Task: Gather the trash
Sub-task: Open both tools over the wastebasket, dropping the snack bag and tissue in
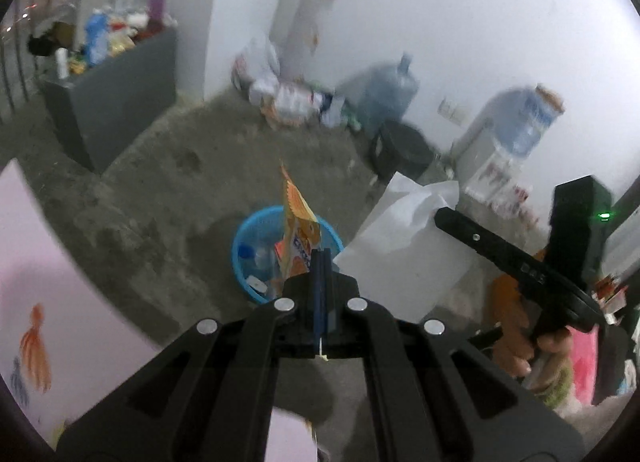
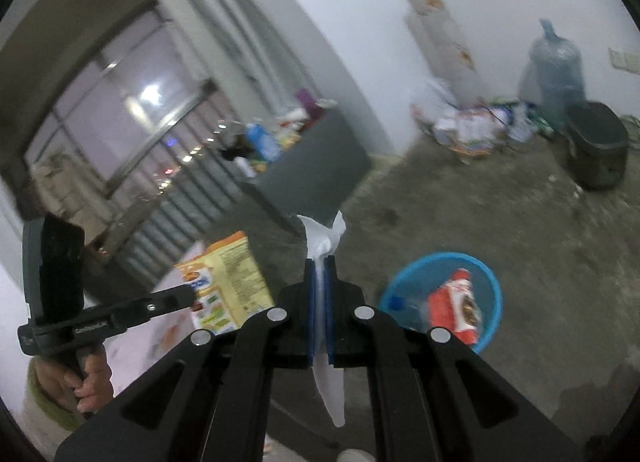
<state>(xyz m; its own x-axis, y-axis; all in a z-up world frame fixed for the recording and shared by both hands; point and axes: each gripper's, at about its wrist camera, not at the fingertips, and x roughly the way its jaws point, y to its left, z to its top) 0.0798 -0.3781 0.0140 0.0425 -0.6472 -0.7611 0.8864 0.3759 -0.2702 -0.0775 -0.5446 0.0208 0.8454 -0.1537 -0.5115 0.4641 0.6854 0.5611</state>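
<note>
My left gripper (image 1: 321, 258) is shut on an orange and yellow snack wrapper (image 1: 298, 230), held above a blue plastic basin (image 1: 256, 234) on the concrete floor. The basin holds a bottle with a blue cap and other trash. My right gripper (image 2: 321, 262) is shut on a white tissue (image 2: 324, 238); in the left wrist view it (image 1: 444, 218) holds the white tissue sheet (image 1: 404, 250) to the right of the wrapper. In the right wrist view the left gripper (image 2: 192, 296) holds the wrapper (image 2: 228, 282) at left, and the basin (image 2: 492, 278) with a red wrapper (image 2: 452, 302) lies at right.
A grey cabinet (image 1: 116, 90) topped with bottles stands at the back left. A pile of trash (image 1: 292, 98), a large water jug (image 1: 388, 94), a dark bin (image 1: 404, 150) and a water dispenser (image 1: 504, 142) line the white wall. A pink sheet (image 1: 48, 282) lies at left.
</note>
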